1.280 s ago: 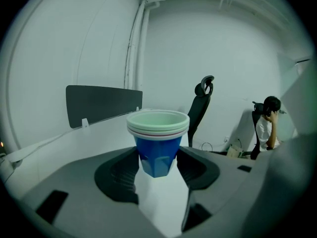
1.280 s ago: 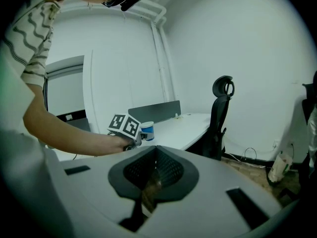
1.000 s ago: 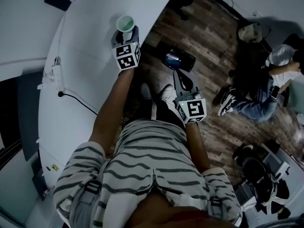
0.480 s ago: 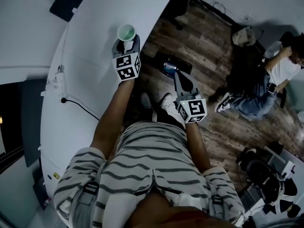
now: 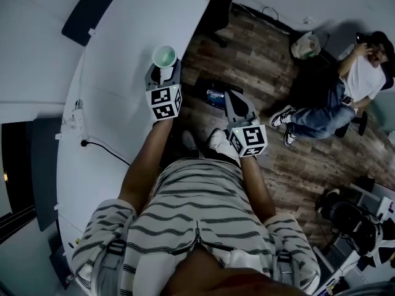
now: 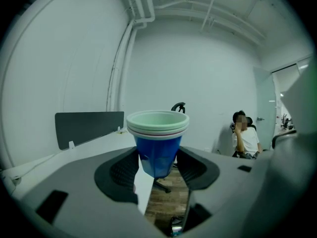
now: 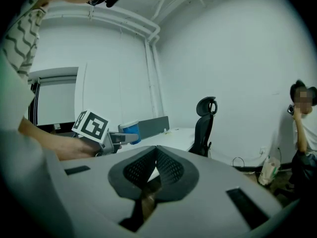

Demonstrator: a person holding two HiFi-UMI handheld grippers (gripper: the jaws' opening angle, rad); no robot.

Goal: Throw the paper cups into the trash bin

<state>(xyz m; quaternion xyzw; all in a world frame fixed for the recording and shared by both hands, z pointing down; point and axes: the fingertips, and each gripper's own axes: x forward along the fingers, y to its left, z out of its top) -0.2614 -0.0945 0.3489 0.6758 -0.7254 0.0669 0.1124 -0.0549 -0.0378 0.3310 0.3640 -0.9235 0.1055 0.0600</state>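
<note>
Both hands have risen: left gripper (image 5: pixel 164 70) grasps the stacked paper cups (image 5: pixel 164 56) low, above the counter's (image 5: pixel 117 73) right edge; right gripper (image 5: pixel 233 98) is clenched, empty. Tapered cups could slip before reaching the trash bin (image 5: pixel 213 95).

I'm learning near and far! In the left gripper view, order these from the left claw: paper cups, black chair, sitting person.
1. paper cups, gripped in the left claw
2. black chair, behind the cups
3. sitting person, far right
</note>
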